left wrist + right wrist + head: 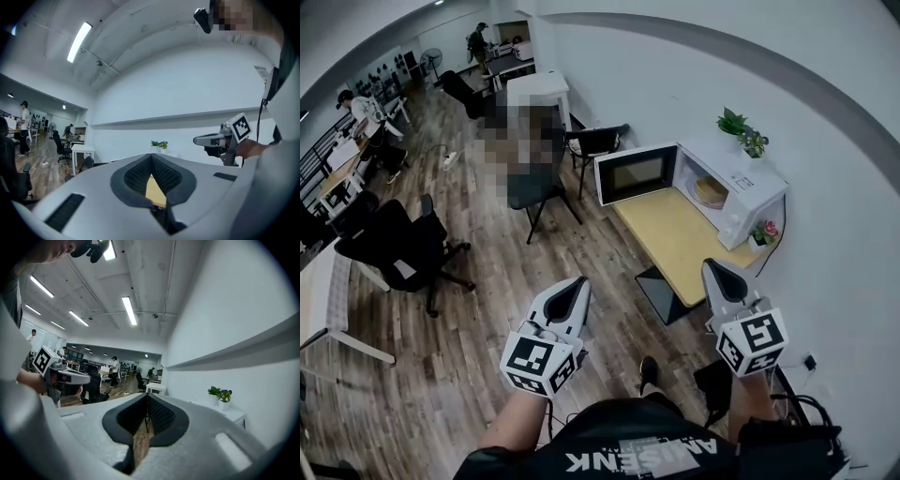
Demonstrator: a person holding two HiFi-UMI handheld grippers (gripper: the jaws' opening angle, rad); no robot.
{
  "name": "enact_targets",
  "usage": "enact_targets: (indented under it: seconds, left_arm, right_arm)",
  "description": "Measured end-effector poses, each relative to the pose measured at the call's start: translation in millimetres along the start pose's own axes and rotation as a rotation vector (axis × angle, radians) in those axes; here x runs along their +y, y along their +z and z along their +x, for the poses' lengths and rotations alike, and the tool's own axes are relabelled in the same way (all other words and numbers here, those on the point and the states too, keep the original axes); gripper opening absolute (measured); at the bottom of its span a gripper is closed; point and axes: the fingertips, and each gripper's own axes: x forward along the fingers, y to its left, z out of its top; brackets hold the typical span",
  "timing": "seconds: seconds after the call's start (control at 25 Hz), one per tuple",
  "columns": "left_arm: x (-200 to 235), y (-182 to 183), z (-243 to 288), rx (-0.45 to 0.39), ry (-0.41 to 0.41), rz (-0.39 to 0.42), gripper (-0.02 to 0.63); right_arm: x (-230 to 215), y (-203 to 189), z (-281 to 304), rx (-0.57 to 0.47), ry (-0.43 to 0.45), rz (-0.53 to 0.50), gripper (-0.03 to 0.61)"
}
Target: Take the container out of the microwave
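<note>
A white microwave (pixel 748 183) stands at the far end of a light wooden table (pixel 670 239) by the wall, with its door (pixel 636 173) swung open to the left. Inside it sits a round, pale container (pixel 710 192). My left gripper (pixel 579 283) is held over the floor, well short of the table, and its jaws are shut on nothing. Just before the table's near end, my right gripper (pixel 711 266) is also shut and empty. Both point level towards the microwave. In the left gripper view the pads (pixel 140 174) meet at the tip; in the right gripper view the pads (pixel 159 416) do too.
Two small potted plants (pixel 742 131) sit on top of the microwave and a flower pot (pixel 763 234) stands beside it. A dark chair (pixel 598 142) and a white table (pixel 536 89) are beyond the microwave door. Black office chairs (pixel 403 246) stand at the left. People are at desks far back.
</note>
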Motion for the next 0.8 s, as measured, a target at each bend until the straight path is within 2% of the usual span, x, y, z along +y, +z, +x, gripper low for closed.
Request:
enact_targets:
  seconds: [0.12,0.24,0.4,0.52,0.8]
  left_arm:
    - [4,8,32,-0.007,-0.016,-0.021,0.002]
    - [14,13,62,-0.001,0.002,-0.042,0.002]
    - [22,23,102,-0.009,0.008,-0.038,0.002]
    - [28,27,134,-0.011,0.034,-0.039,0.002]
    - [24,21,195,0.045,0.04,-0.029,0.002]
  right_arm:
    - [-26,5,26,-0.007,0.022,-0.021,0.006]
    - [-54,10,50,-0.011,0.015,-0.018,0.006]
    - [-87,11,74,-0.004,0.02,-0.074,0.008]
    - [-114,9,90,-0.003,0.023,-0.058,0.006]
    - [-168,-2,113,-0.014,0.038,-0.022,0.006]
